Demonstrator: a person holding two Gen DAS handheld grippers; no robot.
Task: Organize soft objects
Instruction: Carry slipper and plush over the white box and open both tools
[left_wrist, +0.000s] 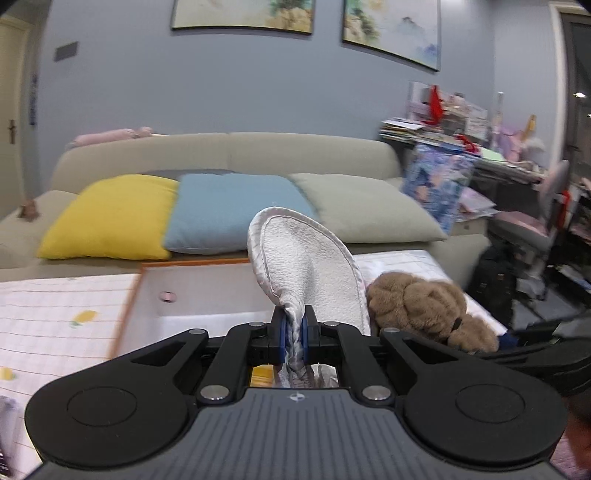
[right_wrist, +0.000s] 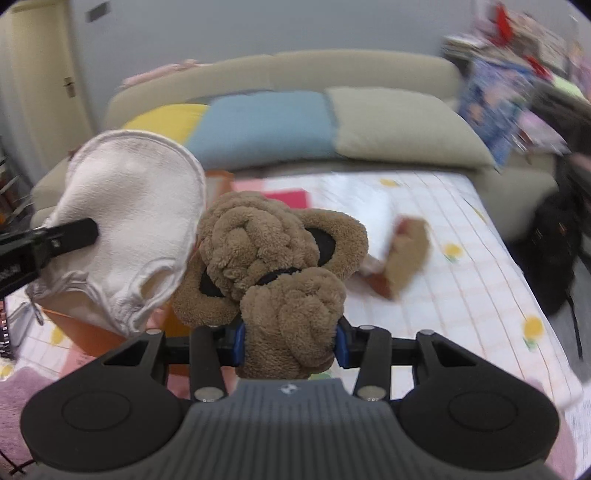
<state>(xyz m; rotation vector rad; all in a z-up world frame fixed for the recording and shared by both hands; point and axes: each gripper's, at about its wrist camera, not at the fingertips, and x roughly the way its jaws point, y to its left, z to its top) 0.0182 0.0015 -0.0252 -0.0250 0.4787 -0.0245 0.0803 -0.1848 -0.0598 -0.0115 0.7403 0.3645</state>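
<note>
From the left wrist view, the left gripper (left_wrist: 293, 334) has its blue-padded fingers (left_wrist: 282, 332) drawn narrow, pinching the gathered silvery cuff of a white terry mitt (left_wrist: 308, 266), which stands up from the pinch and leans slightly right. Behind it an orange-rimmed white box (left_wrist: 192, 295) lies open, a small pink thing on its floor, with bare room inside. To the left spreads a checked sheet with lemon prints (left_wrist: 55, 314). Along the back runs a beige sofa (left_wrist: 229, 151) carrying a yellow cushion (left_wrist: 110, 218), a blue cushion (left_wrist: 229, 214) and a grey-green cushion (left_wrist: 365, 210). Just right of the mitt sits a brown plush toy (left_wrist: 424, 310). The far right is crowded with a cluttered desk (left_wrist: 480, 147), blurred. No writing can be read.

From the right wrist view, the right gripper (right_wrist: 291, 343) clamps the brown plush toy (right_wrist: 280, 258) between its blue pads, fingers held fairly wide around the bulky fleece; the knotted loops show dark patches. The white terry mitt (right_wrist: 136, 221) hangs just left, touching the toy, with the other gripper's black finger (right_wrist: 70, 236) across it. Beyond, the lemon-print sheet (right_wrist: 480, 258) lies open to its right edge, with another brown soft toy (right_wrist: 406, 258) on it, blurred. The orange box (right_wrist: 85, 332) peeks out under the mitt.
</note>
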